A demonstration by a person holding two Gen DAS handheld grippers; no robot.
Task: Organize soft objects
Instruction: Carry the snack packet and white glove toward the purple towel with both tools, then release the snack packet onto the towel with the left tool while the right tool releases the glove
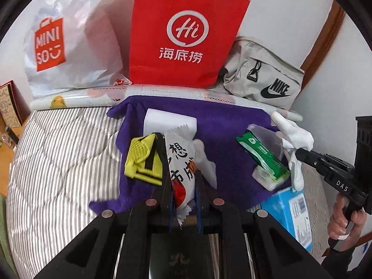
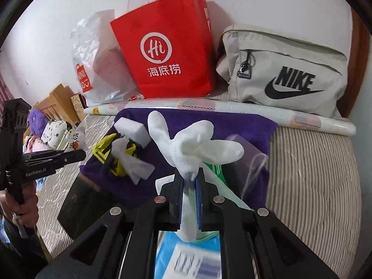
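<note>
Snack packet [image 1: 180, 174] pinched in left gripper [image 1: 182, 186], white glove [image 2: 193, 148] clamped in right gripper [image 2: 189, 186], both held above purple cloth [image 1: 223, 116] on the bed (carry step, probably), next move needs a drop spot picked, then release.

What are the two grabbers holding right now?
Left gripper: shut on the snack packet.
Right gripper: shut on the white glove.

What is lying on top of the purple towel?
On the purple towel: a white block, a yellow-black fabric piece and a green packet. The fingers and held things hide its near part.
</note>
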